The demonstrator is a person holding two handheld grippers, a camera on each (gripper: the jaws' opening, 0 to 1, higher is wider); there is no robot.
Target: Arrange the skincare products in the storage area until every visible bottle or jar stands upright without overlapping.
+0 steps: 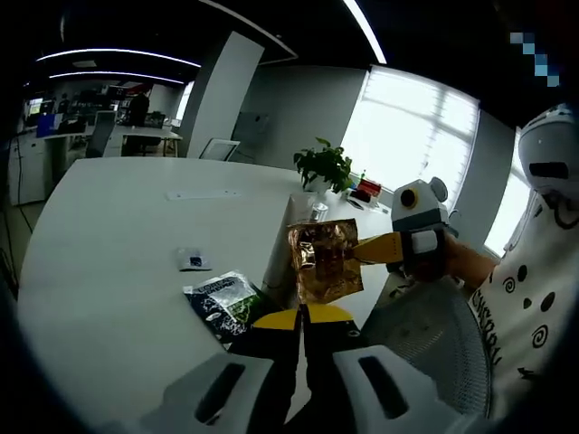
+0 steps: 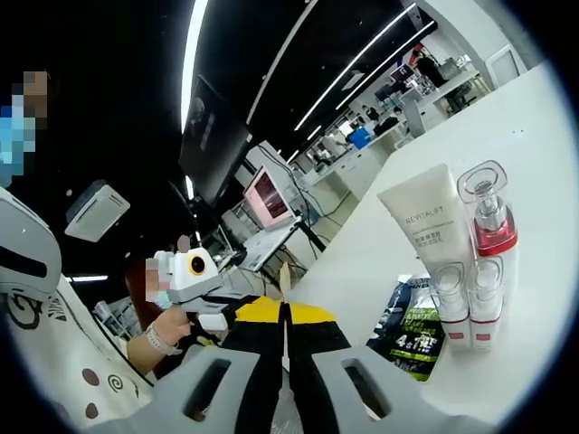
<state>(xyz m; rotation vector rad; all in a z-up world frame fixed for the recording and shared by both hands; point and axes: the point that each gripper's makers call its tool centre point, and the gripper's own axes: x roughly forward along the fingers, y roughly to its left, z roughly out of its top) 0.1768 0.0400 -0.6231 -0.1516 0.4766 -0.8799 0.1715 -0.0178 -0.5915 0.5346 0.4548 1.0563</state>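
Both grippers pinch a crinkled gold packet [image 1: 324, 260] between them, the left gripper [image 1: 302, 318] from below, the right gripper [image 2: 284, 312] from its right edge. Farther, beside a dark sachet [image 2: 409, 330], 1 white tube [image 2: 432, 237] and 1 red-collared bottle [image 2: 488, 244] stand upright, touching, on the white table [image 1: 127, 262].

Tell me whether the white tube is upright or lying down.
Cannot tell: the white squeeze tube appears cap-down beside the red-collared pump bottle, but the view is tilted.

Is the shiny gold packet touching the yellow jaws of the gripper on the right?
Touching. In the left gripper view, the other gripper comes in from the right and its yellow jaws pinch the edge of the gold packet, with no gap.
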